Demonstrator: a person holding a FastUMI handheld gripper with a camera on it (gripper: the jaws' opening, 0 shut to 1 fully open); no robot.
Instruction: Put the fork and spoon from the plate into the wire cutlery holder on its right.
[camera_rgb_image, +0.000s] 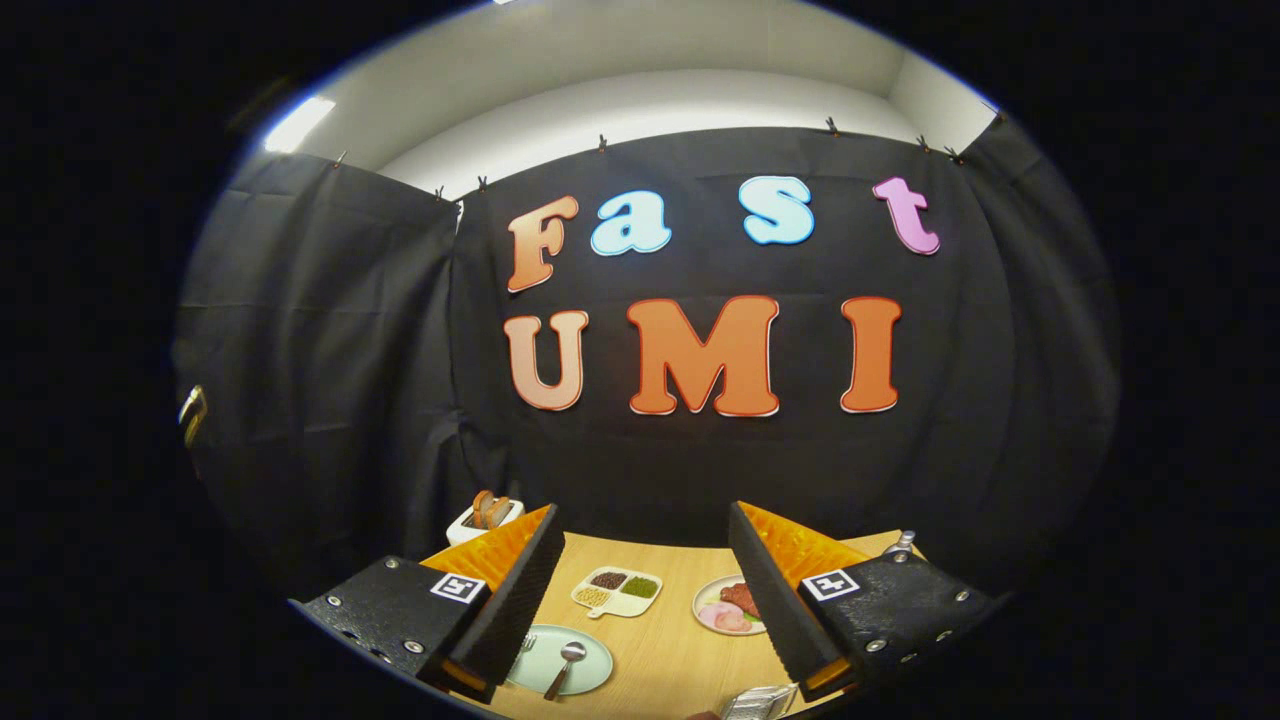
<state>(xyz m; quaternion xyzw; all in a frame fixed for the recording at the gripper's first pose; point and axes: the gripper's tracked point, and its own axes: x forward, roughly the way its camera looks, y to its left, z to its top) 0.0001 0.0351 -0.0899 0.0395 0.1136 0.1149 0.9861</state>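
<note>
Held high above the pale wooden tabletop (665, 640), with the gripper (640, 600) carrying nothing, fingers spread wide apart. Looks like the opening step: approach not yet made, nothing grasped, both pieces of cutlery untouched.

Lying on the round pale-green plate (590, 672), just ahead of the left finger: the silver metal spoon with a dark handle (563, 665), bowl pointing away, and beside it the silver fork (526, 645), partly hidden behind that finger. Sitting near the right finger, on the plate's right: the shiny wire cutlery holder (760, 702), only its top rim in view.

Next move, as judged: lower and tilt down toward the plate, line the fingers across one handle, close on it, lift, then carry rightward over the holder. Calls for a careful pinch, since thin flat handles lying on a plate may slip or slide.

Also on the tabletop, beyond the fingers: a white four-compartment dish of beans and grains (617, 591), a white plate of pink sliced meat (728, 606), and a white box holding brown bread-like pieces (484, 517) at the far left. Behind the table, the black cloth booth wall (330, 400), clipped along its top, under a white ceiling with one bright lamp (292, 124).
</note>
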